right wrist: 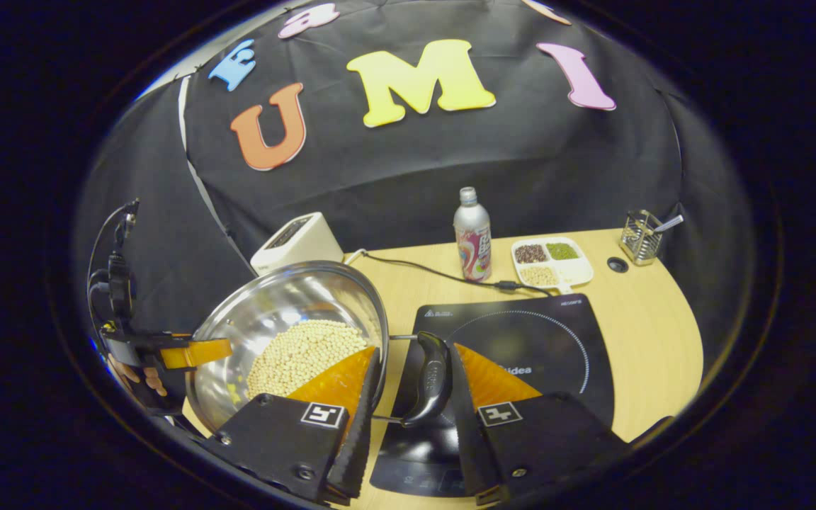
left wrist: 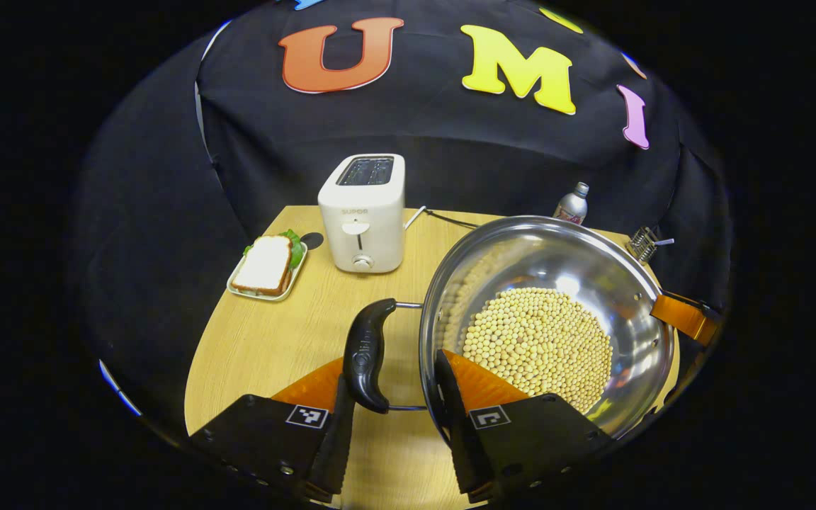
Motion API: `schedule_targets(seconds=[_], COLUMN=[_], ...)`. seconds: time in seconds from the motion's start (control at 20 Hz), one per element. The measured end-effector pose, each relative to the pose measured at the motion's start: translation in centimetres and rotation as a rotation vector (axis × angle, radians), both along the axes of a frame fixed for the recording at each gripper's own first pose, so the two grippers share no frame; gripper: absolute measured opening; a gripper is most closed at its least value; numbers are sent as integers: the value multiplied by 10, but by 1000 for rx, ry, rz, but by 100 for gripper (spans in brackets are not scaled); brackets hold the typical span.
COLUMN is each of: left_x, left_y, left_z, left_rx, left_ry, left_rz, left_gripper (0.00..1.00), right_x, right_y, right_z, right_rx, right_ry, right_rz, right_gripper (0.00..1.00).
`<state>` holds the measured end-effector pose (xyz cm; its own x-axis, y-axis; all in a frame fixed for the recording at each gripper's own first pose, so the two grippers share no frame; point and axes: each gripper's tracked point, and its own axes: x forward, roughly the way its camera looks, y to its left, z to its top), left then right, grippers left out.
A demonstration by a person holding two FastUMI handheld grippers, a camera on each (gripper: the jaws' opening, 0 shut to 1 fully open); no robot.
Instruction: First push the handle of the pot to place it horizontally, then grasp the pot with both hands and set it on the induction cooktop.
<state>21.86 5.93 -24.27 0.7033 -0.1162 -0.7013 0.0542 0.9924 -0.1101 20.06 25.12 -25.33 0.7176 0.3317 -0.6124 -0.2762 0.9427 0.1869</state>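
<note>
A steel pot (left wrist: pixel 557 255) holding soybeans (left wrist: pixel 539 340) takes up the right half of the left gripper view. My left gripper (left wrist: pixel 392 363) clamps its near side: one finger lies against the black handle (left wrist: pixel 367 350), the other inside the pot wall. In the right gripper view the pot (right wrist: pixel 287 301) sits left of the black induction cooktop (right wrist: pixel 521 340). My right gripper (right wrist: pixel 414 350) clamps the opposite side the same way, one finger inside the rim and one on that side's handle (right wrist: pixel 431 379), which hangs over the cooktop's left edge. Farther off, a hand (right wrist: pixel 135 375) holds the left gripper (right wrist: pixel 192 352).
A white toaster (left wrist: pixel 364 212) and a sandwich on a plate (left wrist: pixel 266 268) stand behind the pot. A bottle (right wrist: pixel 472 234), a divided dish of beans (right wrist: pixel 550 262) and a wire holder (right wrist: pixel 640 236) line the table's back. The cooktop's cable (right wrist: pixel 436 273) runs behind it.
</note>
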Motion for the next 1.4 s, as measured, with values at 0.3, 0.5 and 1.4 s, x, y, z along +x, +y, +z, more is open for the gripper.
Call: schedule_targets(seconds=[0.3,0.5,1.4], left_x=[9,17,43], left_y=[-59,-98,-214], left_z=[34,48,-5], left_rx=[-7,-2,-12], left_ry=[-43,-58,-13], left_rz=[-49,-71,-120], left_gripper=[57,57,57], right_x=[8,18,52], right_y=[-60,-99,-208], right_z=[36,47,-11], right_rx=[19,29,24], right_ry=[-27,-36,26], right_rz=[-49,-83,-171], right_gripper=[52,55,52])
